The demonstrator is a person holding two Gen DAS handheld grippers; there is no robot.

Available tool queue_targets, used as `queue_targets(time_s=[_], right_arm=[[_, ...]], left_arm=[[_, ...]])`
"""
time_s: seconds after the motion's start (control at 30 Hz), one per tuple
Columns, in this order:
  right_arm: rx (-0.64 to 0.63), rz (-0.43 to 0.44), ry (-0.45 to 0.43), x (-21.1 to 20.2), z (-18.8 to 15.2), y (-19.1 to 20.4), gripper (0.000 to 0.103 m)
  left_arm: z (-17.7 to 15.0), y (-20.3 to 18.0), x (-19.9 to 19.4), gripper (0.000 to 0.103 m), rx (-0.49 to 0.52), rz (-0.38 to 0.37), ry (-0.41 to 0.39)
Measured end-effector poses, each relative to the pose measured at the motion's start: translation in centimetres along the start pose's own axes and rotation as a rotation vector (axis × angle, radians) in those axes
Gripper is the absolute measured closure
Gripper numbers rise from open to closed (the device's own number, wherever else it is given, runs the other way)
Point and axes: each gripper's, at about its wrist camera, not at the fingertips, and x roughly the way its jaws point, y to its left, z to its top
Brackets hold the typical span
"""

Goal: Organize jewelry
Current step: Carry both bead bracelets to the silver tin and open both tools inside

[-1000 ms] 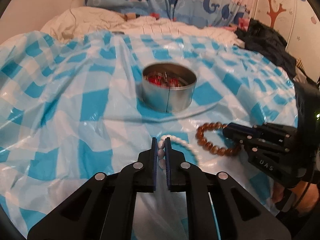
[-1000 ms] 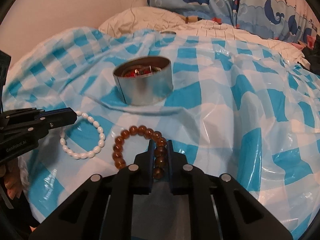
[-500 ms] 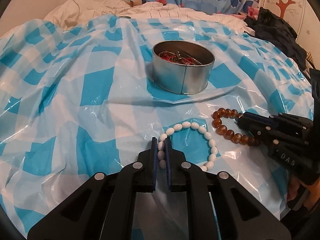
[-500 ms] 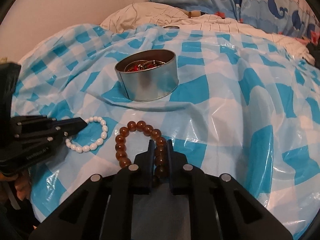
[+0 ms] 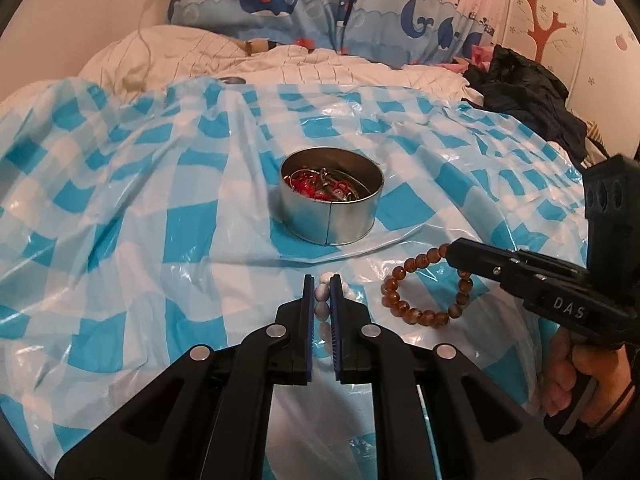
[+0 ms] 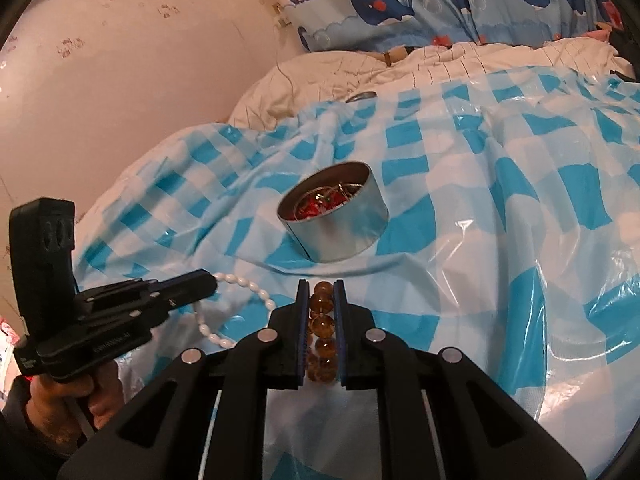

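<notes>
A round metal tin (image 5: 331, 210) holding red and silver jewelry sits on the blue-checked plastic sheet (image 5: 120, 240); it also shows in the right wrist view (image 6: 335, 220). My left gripper (image 5: 322, 284) is shut on a white bead bracelet (image 5: 321, 292), lifted off the sheet; the bracelet hangs from it in the right wrist view (image 6: 240, 304). My right gripper (image 6: 322, 288) is shut on an amber bead bracelet (image 6: 322, 324), which dangles from its tip in the left wrist view (image 5: 416, 292). Both grippers are in front of the tin.
The sheet covers a bed with white bedding (image 5: 192, 52) behind. A whale-print curtain (image 5: 320, 4) hangs at the back. Dark clothes (image 5: 528, 92) lie at the far right. A small metal lid (image 6: 362, 97) lies beyond the sheet.
Both grippers have lifted their bracelets off the sheet and risen; the bracelets now hang from the fingers. The tin has not moved.
</notes>
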Motion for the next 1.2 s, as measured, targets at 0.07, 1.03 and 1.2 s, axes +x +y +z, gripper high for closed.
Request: queue_targets(time_s=[0.07,1.03,1.2], right_arm=[[0.015,0.017,-0.007,-0.2,0.1,-0.1,0.09],[0.187,0.247,-0.068,-1.8,4.8,-3.6,0.09],[0.188,0.242,-0.047,-1.1,4.9,-3.6,0.09]], left_arm=[[0.1,-0.4,-0.2,0.097,0.019,0.018,-0.006],[4.8,0.8,0.5,0.097,-0.072,-0.168,-0.033],[5.4,0.0,1.0,0.097,-0.058,-0.167,-0.038]])
